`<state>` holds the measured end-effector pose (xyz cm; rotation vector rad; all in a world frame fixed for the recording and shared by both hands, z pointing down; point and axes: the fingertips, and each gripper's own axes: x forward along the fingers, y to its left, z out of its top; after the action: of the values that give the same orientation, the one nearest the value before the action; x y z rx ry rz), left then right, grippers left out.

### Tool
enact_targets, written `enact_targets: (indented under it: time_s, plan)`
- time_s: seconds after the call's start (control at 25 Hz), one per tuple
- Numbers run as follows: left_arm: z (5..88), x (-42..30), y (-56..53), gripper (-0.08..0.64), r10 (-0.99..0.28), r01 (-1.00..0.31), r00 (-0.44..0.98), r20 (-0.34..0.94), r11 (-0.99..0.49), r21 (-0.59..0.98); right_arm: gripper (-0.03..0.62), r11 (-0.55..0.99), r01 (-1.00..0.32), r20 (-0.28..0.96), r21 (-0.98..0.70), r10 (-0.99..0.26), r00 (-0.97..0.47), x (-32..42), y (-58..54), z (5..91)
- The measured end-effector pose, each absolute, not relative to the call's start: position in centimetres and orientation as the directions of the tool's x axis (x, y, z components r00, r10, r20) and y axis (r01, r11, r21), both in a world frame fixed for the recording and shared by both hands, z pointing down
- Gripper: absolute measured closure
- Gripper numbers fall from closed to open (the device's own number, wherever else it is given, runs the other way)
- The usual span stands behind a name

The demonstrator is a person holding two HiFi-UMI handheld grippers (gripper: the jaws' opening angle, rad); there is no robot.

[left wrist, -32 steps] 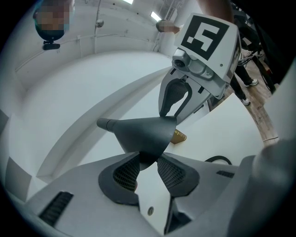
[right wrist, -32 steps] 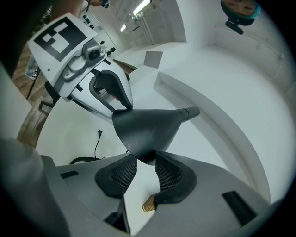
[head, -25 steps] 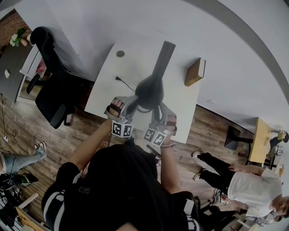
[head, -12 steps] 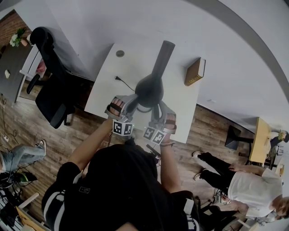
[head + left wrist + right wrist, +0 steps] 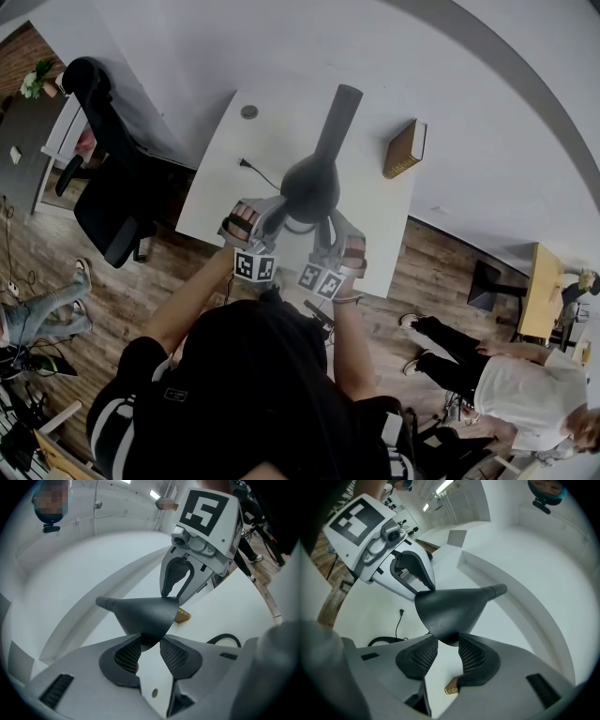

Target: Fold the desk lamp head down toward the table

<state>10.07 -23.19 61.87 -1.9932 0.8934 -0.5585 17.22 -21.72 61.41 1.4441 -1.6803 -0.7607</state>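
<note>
The black desk lamp stands on the white table (image 5: 267, 141), its cone-shaped head (image 5: 310, 185) on a dark arm (image 5: 338, 117) that runs toward the far edge. My left gripper (image 5: 275, 206) meets the head from the left and my right gripper (image 5: 324, 221) from the right. In the left gripper view the head's rim (image 5: 145, 613) sits between the mesh pads of the left gripper (image 5: 150, 645), touching both. The right gripper view shows the same: the rim (image 5: 450, 609) is pinched in the right gripper (image 5: 447, 646). Each gripper faces the other across the cone.
A brown book (image 5: 404, 148) lies at the table's right edge. The lamp's plug and cable (image 5: 248, 166) trail left of the head, near a round grommet (image 5: 249, 112). A black office chair (image 5: 117, 178) stands left of the table. A person (image 5: 511, 380) sits at the right.
The grippers and the lamp head stand as before. Only a bystander's legs at the far left edge have shifted.
</note>
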Motion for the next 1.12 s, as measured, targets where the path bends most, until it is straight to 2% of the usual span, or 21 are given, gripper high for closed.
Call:
enact_targets:
  time_s: [0.52,0.72,0.96,1.12]
  plan:
    - [61.9,9.4,-22.8,0.407,-0.772,-0.387,0.629,0.090,-0.412,-0.825,0.417,0.226,-0.544,0.232,0.808,-0.971,-0.059,16.6,-21.1,61.6]
    - [61.6,8.3,-21.7,0.407,-0.765,-0.410,0.634,0.118,-0.461,-0.787,0.402,0.251,-0.599,0.252,0.760,-0.964,-0.084,15.7,-19.6,61.0]
    - [60.5,6.6,-19.9,0.442,-0.754,-0.505,0.639,0.151,-0.559,-0.658,0.422,0.276,-0.692,0.266,0.667,-0.956,-0.125,14.7,-17.2,59.3]
    - [57.5,5.7,-19.0,0.503,-0.754,-0.626,0.647,0.115,-0.611,-0.484,0.471,0.261,-0.860,0.250,0.439,-0.955,-0.162,14.4,-16.4,57.0]
